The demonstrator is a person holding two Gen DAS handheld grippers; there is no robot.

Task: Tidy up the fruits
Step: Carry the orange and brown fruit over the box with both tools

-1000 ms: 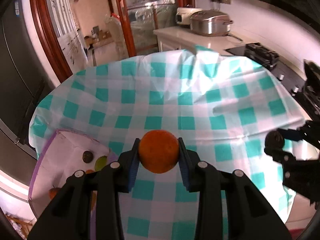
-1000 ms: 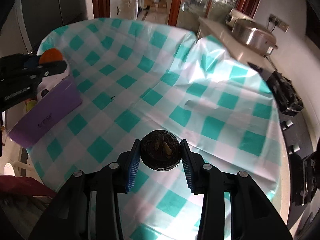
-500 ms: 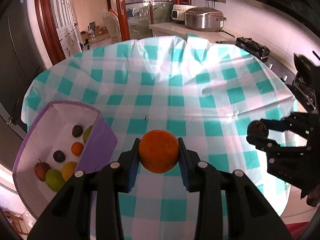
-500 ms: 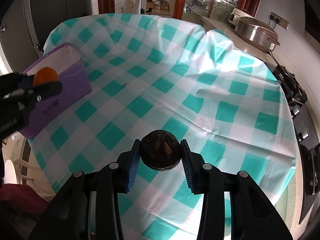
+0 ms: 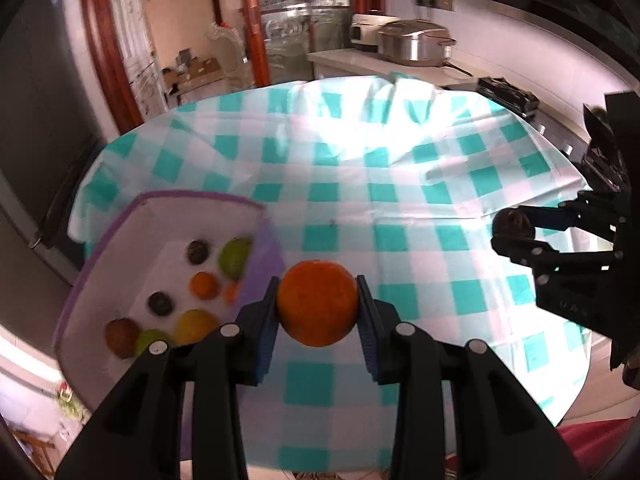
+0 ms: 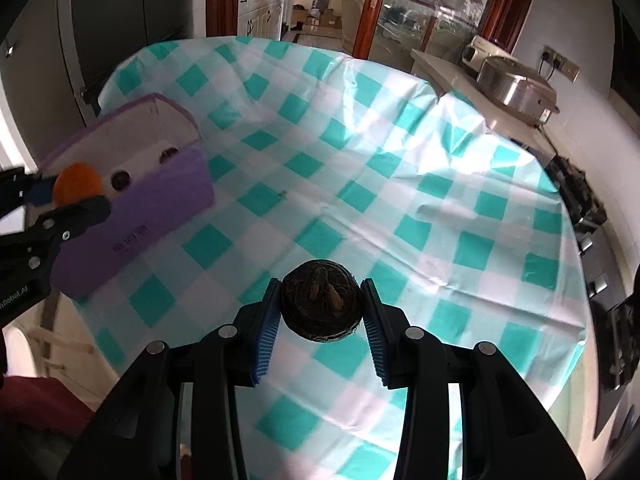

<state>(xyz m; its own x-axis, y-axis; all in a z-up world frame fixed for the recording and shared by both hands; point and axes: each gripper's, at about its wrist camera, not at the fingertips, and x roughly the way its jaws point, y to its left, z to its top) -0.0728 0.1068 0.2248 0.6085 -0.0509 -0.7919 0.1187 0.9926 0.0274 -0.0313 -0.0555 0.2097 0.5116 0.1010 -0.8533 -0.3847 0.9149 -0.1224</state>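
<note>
With both tools raised above the table, the left gripper (image 5: 318, 308) is closed onto an orange (image 5: 318, 303), blue pads pressed against its two sides; fruit clear of the cloth. Right gripper (image 6: 319, 307) likewise clamped on a dark round fruit (image 6: 319, 307), rough brown-black skin, stem scar facing the camera, held between both pads. Teal-and-white checked tablecloth (image 6: 360, 168) covers the table, creased near the far edge. Purple box (image 5: 264, 256) with white interior sits at the table's left edge, just left of the held orange in the left wrist view. Inside: two dark fruits, two green fruits, small oranges, one yellow fruit, one reddish fruit; edges blurred. Right gripper visible at right of left view, well apart from the box. Silver cooker (image 5: 414, 42) on the counter behind
</note>
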